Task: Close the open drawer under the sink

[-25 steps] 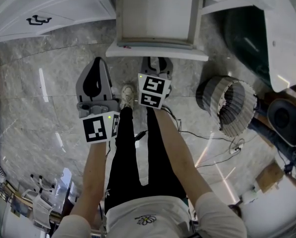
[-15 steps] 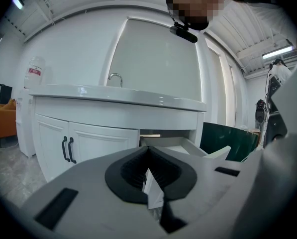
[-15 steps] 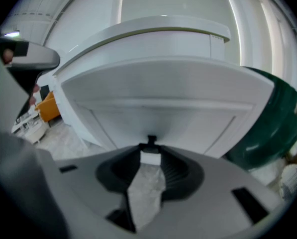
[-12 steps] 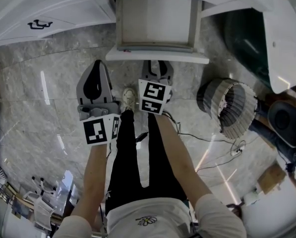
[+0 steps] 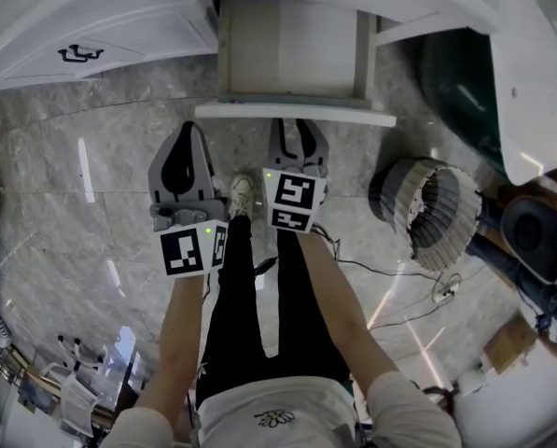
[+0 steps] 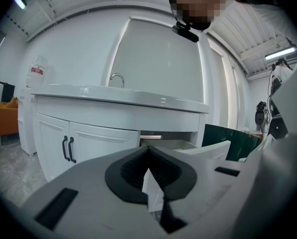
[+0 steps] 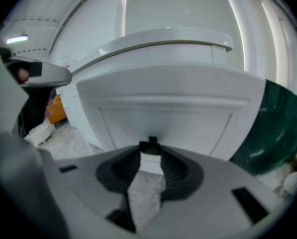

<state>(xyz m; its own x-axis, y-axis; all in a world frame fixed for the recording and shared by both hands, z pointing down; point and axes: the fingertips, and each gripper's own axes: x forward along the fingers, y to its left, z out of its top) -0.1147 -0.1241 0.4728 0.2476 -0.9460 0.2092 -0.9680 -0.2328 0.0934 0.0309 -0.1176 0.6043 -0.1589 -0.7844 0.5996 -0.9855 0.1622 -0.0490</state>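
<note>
Marble floor [image 5: 63, 213], white vanity [image 5: 119, 26] at 12 o'clock, with the open drawer [image 5: 292, 54] sticking out toward me. My right gripper [image 5: 297, 127] has its jaws part-open and empty, just short of the front panel [image 7: 168, 118]. My left gripper [image 5: 187, 131] is closed and idle at 10. I'd square the tips on panel centre, push straight and ease off near the end.

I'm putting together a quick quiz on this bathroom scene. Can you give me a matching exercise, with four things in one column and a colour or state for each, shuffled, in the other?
Things:
1 drawer
2 cabinet handles
3 basket
4 tub

Descriptions:
A black
B dark green
C white, pulled out
D beige-grey, ribbed

Pairs: 1-C, 2-A, 3-D, 4-B
</note>
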